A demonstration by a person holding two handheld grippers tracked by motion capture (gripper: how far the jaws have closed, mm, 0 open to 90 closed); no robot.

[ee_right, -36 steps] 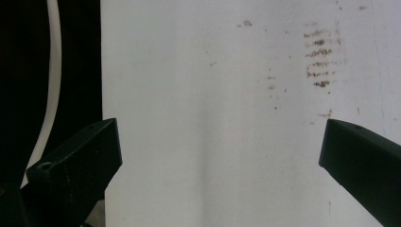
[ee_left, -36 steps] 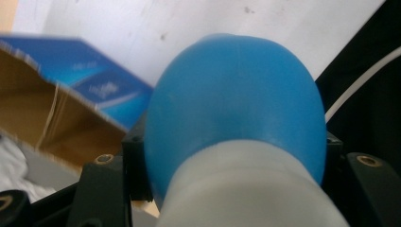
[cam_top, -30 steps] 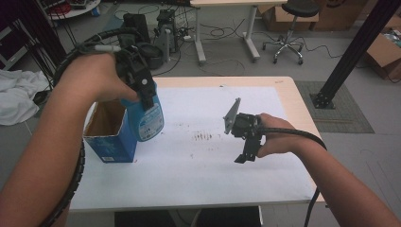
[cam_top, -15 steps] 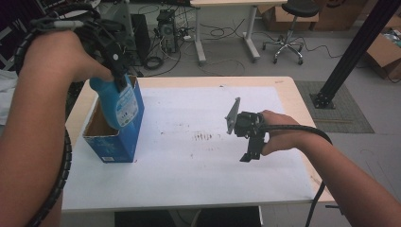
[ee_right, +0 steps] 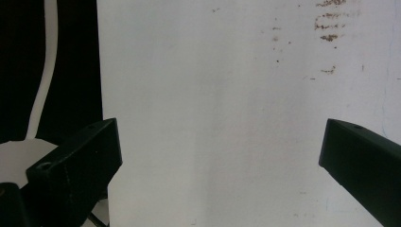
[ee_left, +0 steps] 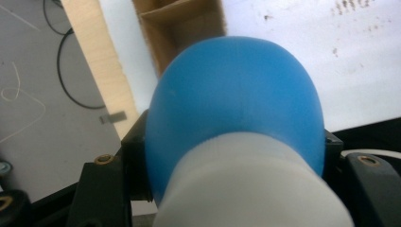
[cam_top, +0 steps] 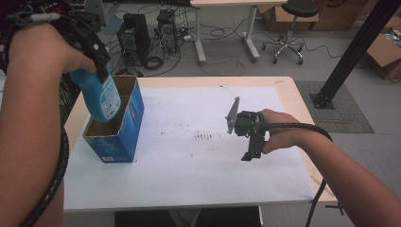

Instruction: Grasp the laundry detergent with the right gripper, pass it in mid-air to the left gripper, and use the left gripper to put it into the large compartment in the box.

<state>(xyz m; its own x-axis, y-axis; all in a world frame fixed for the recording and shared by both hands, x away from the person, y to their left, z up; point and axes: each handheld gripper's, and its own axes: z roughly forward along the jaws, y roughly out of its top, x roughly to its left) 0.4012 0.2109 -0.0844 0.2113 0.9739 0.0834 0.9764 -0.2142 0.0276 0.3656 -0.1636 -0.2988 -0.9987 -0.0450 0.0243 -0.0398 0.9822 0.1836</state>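
My left gripper (cam_top: 92, 66) is shut on a blue bottle (cam_top: 102, 97) at its neck, just under the white cap (ee_left: 250, 189). The bottle hangs tilted over the open top of a blue cardboard box (cam_top: 119, 138) at the table's left side. In the left gripper view the bottle (ee_left: 236, 94) bulges between the two black jaws, and the box's brown inside (ee_left: 184, 23) lies beyond it. My right gripper (cam_top: 250, 152) hovers over the white sheet (cam_top: 189, 170) right of centre. Its jaws (ee_right: 220, 156) stand wide open with nothing between them.
Small brown stains (cam_top: 204, 137) mark the sheet in the middle. The table's wooden rim (cam_top: 295, 99) runs along the right. On the floor behind are computer towers (cam_top: 134, 33), an office chair (cam_top: 293, 28), a black post (cam_top: 350, 52) and cardboard boxes (cam_top: 385, 52).
My left hand has carried the blue bottle leftward and a little up, from beside the box's right wall to above its opening. The right gripper has stayed put.
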